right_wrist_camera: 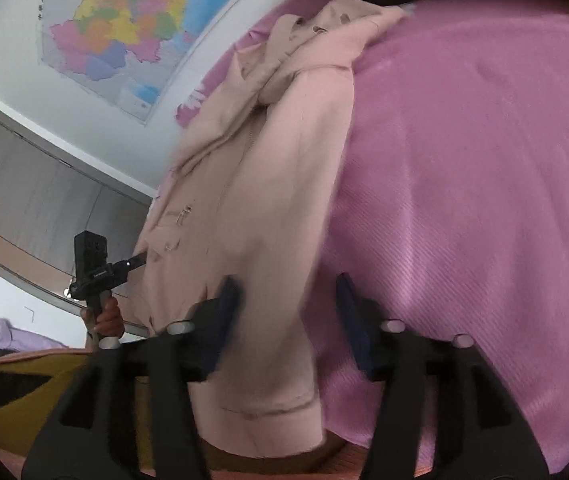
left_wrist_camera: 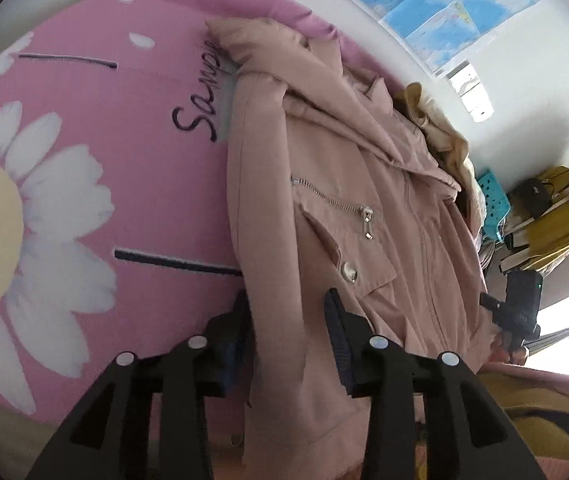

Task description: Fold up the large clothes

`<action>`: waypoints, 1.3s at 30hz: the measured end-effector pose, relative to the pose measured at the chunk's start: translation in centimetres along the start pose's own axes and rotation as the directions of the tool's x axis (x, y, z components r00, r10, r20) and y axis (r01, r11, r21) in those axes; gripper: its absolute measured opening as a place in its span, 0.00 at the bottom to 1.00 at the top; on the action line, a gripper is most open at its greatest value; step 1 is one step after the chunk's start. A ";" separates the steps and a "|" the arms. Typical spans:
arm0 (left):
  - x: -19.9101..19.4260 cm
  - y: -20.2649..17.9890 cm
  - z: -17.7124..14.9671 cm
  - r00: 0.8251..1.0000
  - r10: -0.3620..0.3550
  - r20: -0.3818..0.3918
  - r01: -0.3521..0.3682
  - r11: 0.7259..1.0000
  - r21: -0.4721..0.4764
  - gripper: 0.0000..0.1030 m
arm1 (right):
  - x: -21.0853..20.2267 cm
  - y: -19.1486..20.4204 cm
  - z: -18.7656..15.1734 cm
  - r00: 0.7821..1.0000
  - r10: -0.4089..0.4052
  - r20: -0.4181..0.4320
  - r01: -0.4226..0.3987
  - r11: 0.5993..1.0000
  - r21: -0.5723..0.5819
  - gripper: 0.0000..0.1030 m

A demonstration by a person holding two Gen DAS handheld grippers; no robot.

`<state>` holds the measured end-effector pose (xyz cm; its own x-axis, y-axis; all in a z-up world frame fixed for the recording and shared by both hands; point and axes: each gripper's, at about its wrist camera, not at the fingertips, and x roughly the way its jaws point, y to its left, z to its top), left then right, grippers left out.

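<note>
A: What can't you make out on the left wrist view?

B: The jacket (left_wrist_camera: 348, 240) covers the end of the black word on the bedspread (left_wrist_camera: 124, 160), so only "Samp" reads. Its hem runs out of sight below the left tongs (left_wrist_camera: 286, 312).

A: And the pile (left_wrist_camera: 440, 132) behind the collar?

B: Mostly hidden; only a yellow-tan edge shows. The shelf clutter (left_wrist_camera: 544, 216) is too small to sort out.

A: The right view?

B: The map (right_wrist_camera: 124, 32) is cut by the top edge, its lettering too small to read. The jacket's near edge is blurred beside the right tongs (right_wrist_camera: 286, 296).
</note>
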<state>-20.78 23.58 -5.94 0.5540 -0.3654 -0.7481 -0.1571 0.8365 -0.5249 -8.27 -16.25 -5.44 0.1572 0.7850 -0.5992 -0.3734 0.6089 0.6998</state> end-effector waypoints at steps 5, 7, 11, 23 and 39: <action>0.4 -1.6 -0.5 0.999 -0.032 -0.019 0.034 0.996 0.077 0.72 | 0.2 1.3 -1.1 0.997 0.050 -0.058 -0.054 0.996 -0.074 0.70; 0.6 -2.3 -0.8 1.000 -0.023 -0.021 0.025 0.994 0.109 0.77 | 0.7 2.1 -1.5 0.997 0.030 -0.070 -0.038 0.993 -0.115 0.70; 1.3 -2.4 -1.1 0.998 -0.012 -0.061 0.019 0.994 0.105 0.24 | 1.8 2.7 -1.8 0.993 0.041 -0.108 -0.054 0.992 -0.116 0.24; -4.3 -4.0 1.5 0.991 -0.091 0.102 0.086 0.995 0.052 0.03 | -2.4 5.8 1.2 0.965 0.251 0.082 -0.240 0.963 -0.119 0.09; -6.5 -4.6 10.4 0.986 -0.102 0.134 0.100 0.995 0.024 0.03 | -2.5 6.5 11.9 0.928 0.289 0.234 -0.282 0.957 -0.063 0.09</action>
<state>-15.21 26.31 5.60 0.6718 -0.3906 -0.6294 -0.0818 0.8054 -0.5871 -0.23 -12.96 5.24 0.2516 0.9313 -0.2634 -0.4596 0.3545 0.8143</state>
